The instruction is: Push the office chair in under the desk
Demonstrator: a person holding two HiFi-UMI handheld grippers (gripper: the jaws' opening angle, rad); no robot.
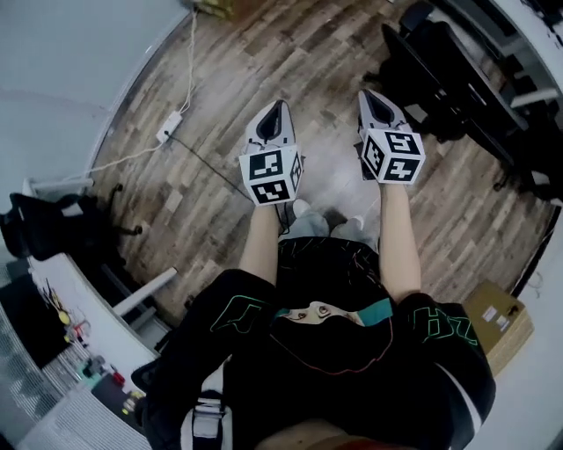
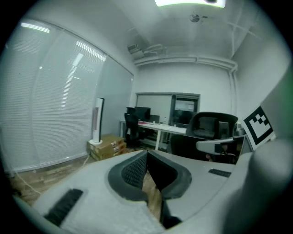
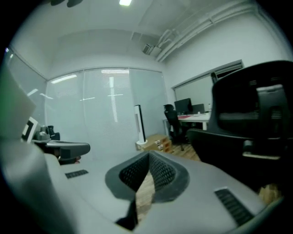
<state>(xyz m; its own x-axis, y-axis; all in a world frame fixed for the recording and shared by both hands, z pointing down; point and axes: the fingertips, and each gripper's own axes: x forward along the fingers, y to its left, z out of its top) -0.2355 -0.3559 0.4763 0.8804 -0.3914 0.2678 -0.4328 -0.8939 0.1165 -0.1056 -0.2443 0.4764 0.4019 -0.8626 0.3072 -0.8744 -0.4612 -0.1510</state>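
The black office chair [image 1: 437,77] stands on the wood floor at the upper right of the head view, next to a white desk edge [image 1: 530,25]. The chair's back and armrest fill the right of the right gripper view [image 3: 253,123] and show right of centre in the left gripper view [image 2: 211,131]. Both grippers are held out side by side in front of the person, short of the chair and touching nothing. My left gripper [image 1: 280,108] [image 2: 147,153] is shut and empty. My right gripper [image 1: 370,95] [image 3: 149,156] is also shut and empty.
A second black chair [image 1: 42,224] and a cluttered white desk [image 1: 81,303] sit at the lower left. A power strip [image 1: 169,126] with cables lies on the floor. Cardboard boxes [image 2: 107,146] [image 1: 497,321] and a white tower fan [image 2: 98,121] stand by the glass wall.
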